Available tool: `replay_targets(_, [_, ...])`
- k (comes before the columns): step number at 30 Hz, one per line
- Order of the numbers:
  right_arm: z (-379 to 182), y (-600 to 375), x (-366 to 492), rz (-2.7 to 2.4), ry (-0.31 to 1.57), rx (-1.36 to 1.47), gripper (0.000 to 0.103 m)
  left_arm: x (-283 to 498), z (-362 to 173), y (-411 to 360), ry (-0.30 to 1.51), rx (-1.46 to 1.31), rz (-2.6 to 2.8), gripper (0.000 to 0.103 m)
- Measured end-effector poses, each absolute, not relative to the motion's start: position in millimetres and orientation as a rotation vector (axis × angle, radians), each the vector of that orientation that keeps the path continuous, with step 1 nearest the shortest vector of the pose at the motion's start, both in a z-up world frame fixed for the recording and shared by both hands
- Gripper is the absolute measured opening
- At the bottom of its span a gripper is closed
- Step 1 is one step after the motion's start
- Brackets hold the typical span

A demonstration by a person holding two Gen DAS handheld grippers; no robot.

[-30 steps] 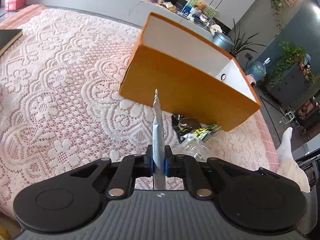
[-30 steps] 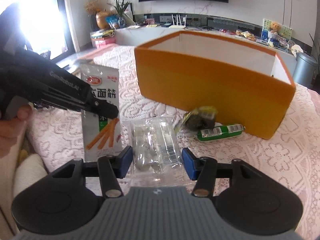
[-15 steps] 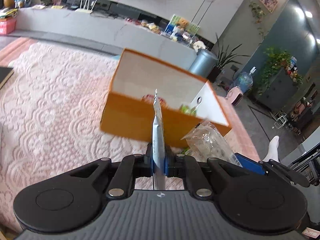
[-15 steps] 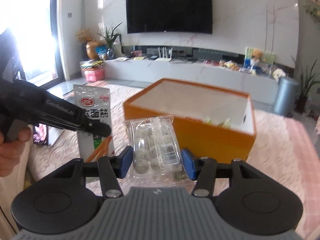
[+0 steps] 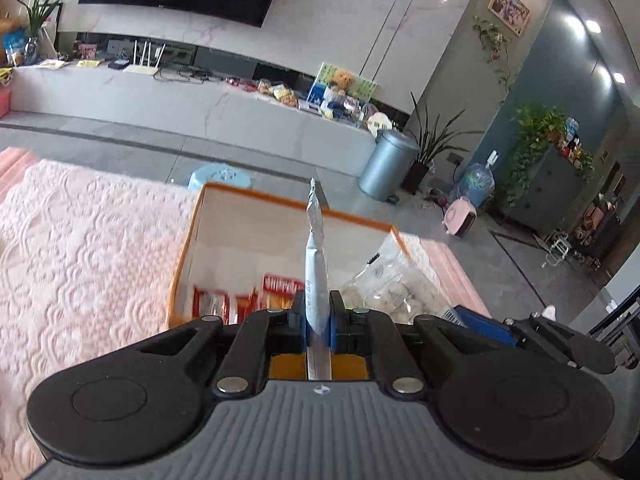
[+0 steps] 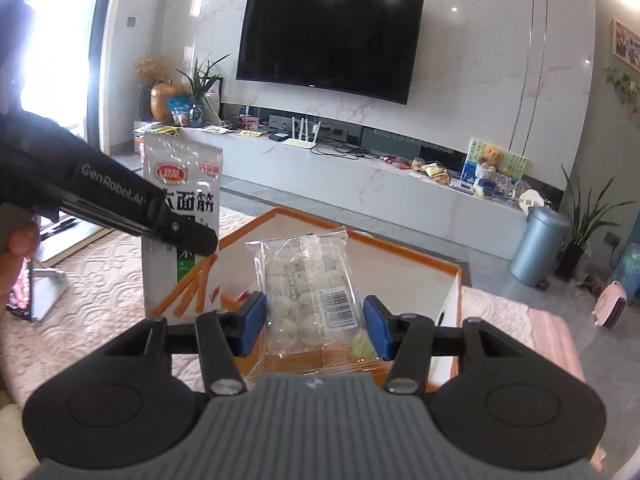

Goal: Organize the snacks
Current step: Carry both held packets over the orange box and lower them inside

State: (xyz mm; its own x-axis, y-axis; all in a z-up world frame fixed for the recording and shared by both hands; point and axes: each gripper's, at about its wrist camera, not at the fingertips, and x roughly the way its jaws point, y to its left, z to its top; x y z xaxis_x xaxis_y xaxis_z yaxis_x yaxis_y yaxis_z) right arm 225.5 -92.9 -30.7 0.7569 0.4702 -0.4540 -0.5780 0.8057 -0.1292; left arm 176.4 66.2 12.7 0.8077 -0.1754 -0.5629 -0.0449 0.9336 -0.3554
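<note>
My left gripper point(image 5: 317, 316) is shut on a flat silver snack packet point(image 5: 316, 264), seen edge-on here and face-on as the white packet point(image 6: 182, 196) with orange sticks in the right wrist view. My right gripper point(image 6: 314, 326) is shut on a clear pack of round white sweets point(image 6: 308, 284). That clear pack point(image 5: 390, 284) also shows at the right of the left wrist view. Both packs hang above the open orange box point(image 5: 188, 248), which holds red packets point(image 5: 280, 288). The box's far rim point(image 6: 400, 252) lies just beyond the sweets.
The box stands on a pink lace-covered table point(image 5: 80, 248). A hand point(image 6: 16, 252) holds the left tool point(image 6: 108, 204). A laptop or tablet point(image 6: 36, 288) lies at the table's left. Beyond are a TV bench point(image 6: 360, 176) and a grey bin point(image 6: 538, 244).
Both grippers rose and moved forward with their packs, from table level beside the box to above its open top. The box's inside and red packets came into view.
</note>
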Motion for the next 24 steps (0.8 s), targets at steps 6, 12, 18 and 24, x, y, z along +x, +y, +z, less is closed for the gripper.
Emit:
replay_targets(6, [-36,-87,270,0.546,0.465,-0.252,0.052,209,10,72,0.591,-0.361,-0.039,0.010])
replay_targets(12, [-49,-76,305,0.502,0.510,-0.251,0.052,240,-5,91,0.613,-0.410,-0.022,0.010])
replay_targets(18, [-68,-57,336,0.477,0.570,-0.277,0.052,267,-34,99,0.688,-0.451,-0.031,0.010])
replay_targets(24, [-87,-41,364,0.455,0.641,-0.344,0.052,290,-66,103,0.773,-0.512,-0.046,0.010])
